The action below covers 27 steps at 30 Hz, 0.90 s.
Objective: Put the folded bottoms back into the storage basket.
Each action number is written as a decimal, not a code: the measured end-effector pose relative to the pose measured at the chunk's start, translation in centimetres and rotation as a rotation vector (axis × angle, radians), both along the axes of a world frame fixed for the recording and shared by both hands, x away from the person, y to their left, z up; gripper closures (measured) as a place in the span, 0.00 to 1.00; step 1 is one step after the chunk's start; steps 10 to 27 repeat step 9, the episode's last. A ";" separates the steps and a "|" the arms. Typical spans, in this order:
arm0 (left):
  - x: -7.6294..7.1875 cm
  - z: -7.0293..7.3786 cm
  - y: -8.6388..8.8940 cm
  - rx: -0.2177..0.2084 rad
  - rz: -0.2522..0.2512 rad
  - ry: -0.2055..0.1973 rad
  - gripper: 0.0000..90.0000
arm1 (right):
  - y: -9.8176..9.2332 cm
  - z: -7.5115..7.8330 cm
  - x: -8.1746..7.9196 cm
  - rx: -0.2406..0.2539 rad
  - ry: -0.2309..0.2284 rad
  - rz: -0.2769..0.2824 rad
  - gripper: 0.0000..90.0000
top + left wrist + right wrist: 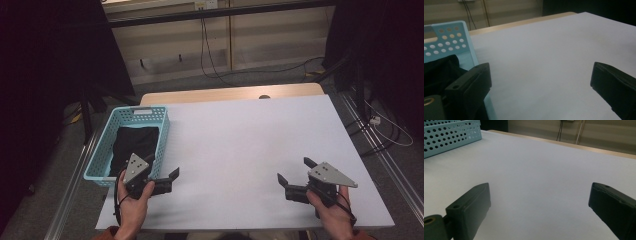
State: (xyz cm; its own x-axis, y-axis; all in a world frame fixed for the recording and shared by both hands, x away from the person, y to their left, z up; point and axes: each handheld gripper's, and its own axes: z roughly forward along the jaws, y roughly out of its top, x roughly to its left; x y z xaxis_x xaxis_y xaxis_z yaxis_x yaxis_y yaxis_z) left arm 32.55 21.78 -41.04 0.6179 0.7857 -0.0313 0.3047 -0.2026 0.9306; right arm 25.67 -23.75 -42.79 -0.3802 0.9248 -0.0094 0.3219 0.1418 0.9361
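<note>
Your left hand-held gripper (pixel 167 181) sits spread just beside the blue basket (pixel 162 131), likely so you can reach the dark cloth (pixel 134 145) bundled inside it. Your right hand-held gripper (pixel 295 176) waits spread and empty over the bare white counter (pixel 250 135).

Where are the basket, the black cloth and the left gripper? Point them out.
basket (pixel 99 155), high view, on its left perforated wall.
black cloth (pixel 134 142), high view, on the middle of the fabric inside the basket.
left gripper (pixel 167 179), high view, midway between its open jaws' tips.
</note>
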 end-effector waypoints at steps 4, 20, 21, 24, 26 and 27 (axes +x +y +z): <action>0.0 -0.1 -0.1 0.029 -0.019 0.003 0.04 | 0.2 -0.2 0.4 0.004 -0.005 0.008 0.05; -0.2 0.1 -0.3 0.022 -0.002 -0.037 0.04 | 0.5 -0.3 0.6 0.019 -0.007 0.017 0.05; -0.2 0.1 -0.3 0.022 -0.002 -0.037 0.04 | 0.5 -0.3 0.6 0.019 -0.007 0.017 0.05; -0.2 0.1 -0.3 0.022 -0.002 -0.037 0.04 | 0.5 -0.3 0.6 0.019 -0.007 0.017 0.05; -0.2 0.1 -0.3 0.022 -0.002 -0.037 0.04 | 0.5 -0.3 0.6 0.019 -0.007 0.017 0.05; -0.2 0.1 -0.3 0.022 -0.002 -0.037 0.04 | 0.5 -0.3 0.6 0.019 -0.007 0.017 0.05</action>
